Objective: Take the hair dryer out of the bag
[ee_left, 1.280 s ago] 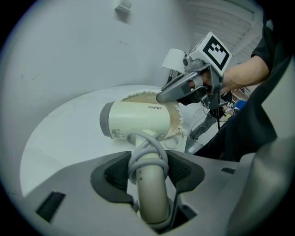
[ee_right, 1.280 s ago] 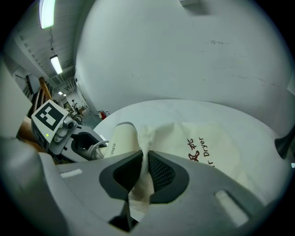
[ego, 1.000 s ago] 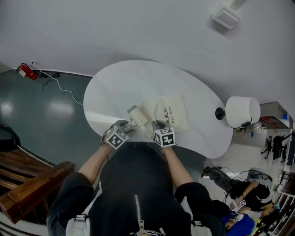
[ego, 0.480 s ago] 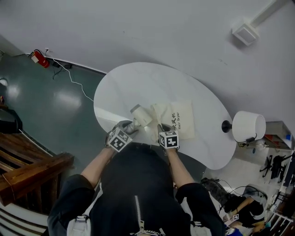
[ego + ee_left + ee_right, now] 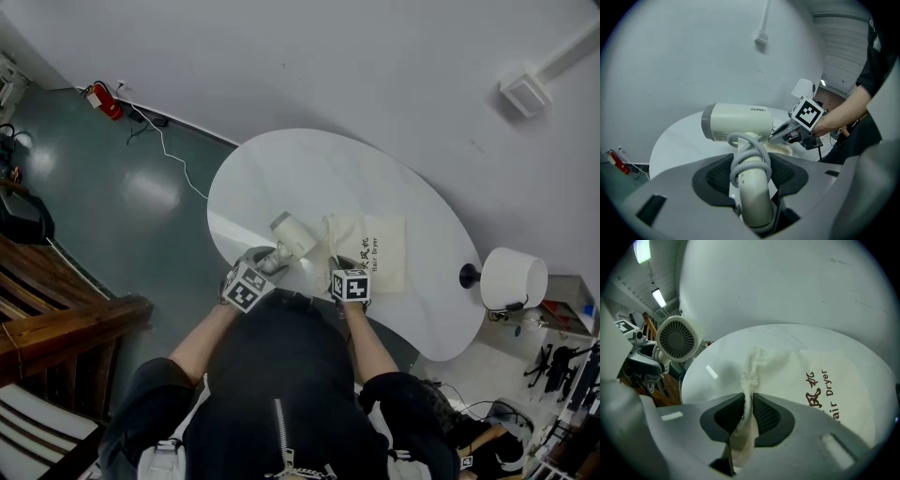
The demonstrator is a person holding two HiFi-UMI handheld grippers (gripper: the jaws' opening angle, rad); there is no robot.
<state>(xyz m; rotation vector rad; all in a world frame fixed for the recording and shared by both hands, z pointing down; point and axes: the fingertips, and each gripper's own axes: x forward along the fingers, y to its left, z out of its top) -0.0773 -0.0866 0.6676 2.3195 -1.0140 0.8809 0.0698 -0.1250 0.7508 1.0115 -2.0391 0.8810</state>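
The cream hair dryer (image 5: 292,232) is out of the bag and held above the table, its cord wound round the handle. My left gripper (image 5: 752,176) is shut on that handle (image 5: 752,187); the barrel (image 5: 740,123) lies crosswise above the jaws. The cream cloth bag (image 5: 375,253), printed "Hair Dryer", lies flat on the white table (image 5: 309,173). My right gripper (image 5: 749,411) pinches the bag's gathered mouth (image 5: 752,366). Its jaws have just been opening a little, and the cloth is still between the pads. In the right gripper view the dryer's rear grille (image 5: 675,339) shows at the left.
A white lamp (image 5: 511,277) stands past the table's right end. On the green floor to the left lie a red extinguisher (image 5: 105,100) and a cable. Wooden steps (image 5: 56,328) are at the lower left. The person's body is close against the table's near edge.
The left gripper has lifted the dryer up and away from the bag's mouth, and the gap between them has grown. The right gripper has sunk slightly with the cloth.
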